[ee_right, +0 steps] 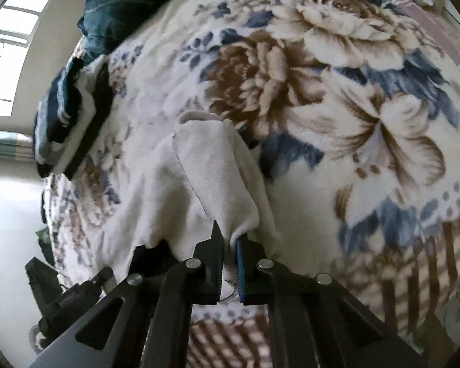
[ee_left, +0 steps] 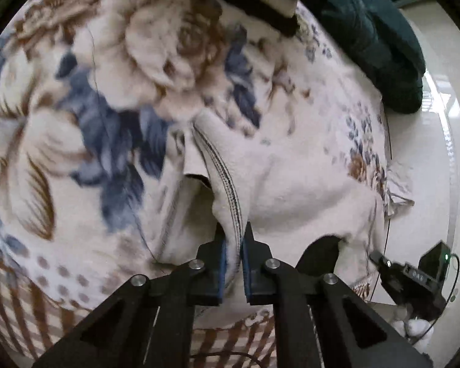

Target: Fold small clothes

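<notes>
- Fingers [ee_left: 220,263] of the left gripper [ee_left: 232,245] are clamped on the stitched hem of the cream garment [ee_left: 291,184]; the right gripper [ee_right: 230,245] pinches a bunched edge of the same garment [ee_right: 181,190] between its closed pads.
- Held up between both grippers, the cream garment drapes down onto the floral blanket [ee_left: 107,92] beneath it.
- Only the left view shows the dark double stitching along the hem and the right gripper's body [ee_left: 414,276] off to the side; only the right view shows a thin seam running across the cloth and the left gripper's body [ee_right: 67,303].
- A dark teal garment [ee_right: 132,0] and a folded stack of clothes [ee_right: 67,113] lie at the blanket's far edge; motion blur makes the stack's pieces hard to separate.
- Both grippers point forward and downward, side by side.
</notes>
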`<action>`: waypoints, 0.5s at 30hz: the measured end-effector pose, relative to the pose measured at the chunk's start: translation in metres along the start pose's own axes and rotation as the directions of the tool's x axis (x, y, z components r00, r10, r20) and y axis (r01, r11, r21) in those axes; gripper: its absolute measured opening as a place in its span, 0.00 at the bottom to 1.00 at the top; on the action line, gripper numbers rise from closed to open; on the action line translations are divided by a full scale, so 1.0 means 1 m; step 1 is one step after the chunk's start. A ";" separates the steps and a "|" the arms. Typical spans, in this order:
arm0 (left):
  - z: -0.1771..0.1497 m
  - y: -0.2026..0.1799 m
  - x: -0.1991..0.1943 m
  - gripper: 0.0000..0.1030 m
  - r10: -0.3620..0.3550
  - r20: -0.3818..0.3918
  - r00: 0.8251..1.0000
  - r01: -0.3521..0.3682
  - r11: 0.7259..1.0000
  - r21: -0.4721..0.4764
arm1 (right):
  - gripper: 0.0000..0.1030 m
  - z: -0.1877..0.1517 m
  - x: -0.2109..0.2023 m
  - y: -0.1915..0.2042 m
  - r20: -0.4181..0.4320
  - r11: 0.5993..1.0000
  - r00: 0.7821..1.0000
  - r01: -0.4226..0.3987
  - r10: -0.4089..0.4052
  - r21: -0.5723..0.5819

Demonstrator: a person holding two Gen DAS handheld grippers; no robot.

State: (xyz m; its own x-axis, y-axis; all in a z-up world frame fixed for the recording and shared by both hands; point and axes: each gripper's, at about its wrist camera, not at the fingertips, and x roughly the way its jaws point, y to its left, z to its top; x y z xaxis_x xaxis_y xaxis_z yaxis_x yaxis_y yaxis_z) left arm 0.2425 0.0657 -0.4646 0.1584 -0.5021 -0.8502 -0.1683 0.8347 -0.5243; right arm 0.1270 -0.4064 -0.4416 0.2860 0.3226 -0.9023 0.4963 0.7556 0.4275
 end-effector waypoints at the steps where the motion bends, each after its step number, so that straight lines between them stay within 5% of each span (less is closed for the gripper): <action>1: 0.006 0.002 -0.004 0.06 -0.005 0.011 1.000 0.005 1.000 0.001 | 0.07 -0.003 -0.006 0.000 0.002 1.000 1.000 -0.004 0.004 0.009; 6: 0.032 0.015 0.007 0.07 0.047 -0.028 0.999 -0.045 0.998 0.052 | 0.07 -0.018 -0.010 -0.013 -0.062 0.998 0.998 0.025 -0.021 0.054; 10: 0.030 0.019 0.010 0.13 0.033 -0.121 0.992 -0.024 0.997 0.075 | 0.15 -0.022 0.023 -0.025 -0.234 0.996 0.971 0.060 -0.045 0.059; 12: 0.030 0.021 -0.004 0.18 -0.004 -0.120 0.993 0.010 0.999 0.047 | 0.35 -0.017 0.017 -0.022 -0.215 0.994 0.971 0.110 -0.107 0.001; 15: 0.034 0.022 -0.024 0.25 -0.006 -0.082 0.997 0.008 1.000 0.022 | 0.44 -0.004 -0.010 -0.014 -0.087 0.996 0.992 0.087 -0.089 -0.022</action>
State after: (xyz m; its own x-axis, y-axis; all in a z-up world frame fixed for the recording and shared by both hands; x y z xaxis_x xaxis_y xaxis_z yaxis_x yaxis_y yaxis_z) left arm 0.2677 0.1035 -0.4543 0.0787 -0.5239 -0.8481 -0.1457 0.8356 -0.5297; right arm 0.1142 -0.4179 -0.4384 0.1682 0.3028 -0.9381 0.5009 0.7934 0.3459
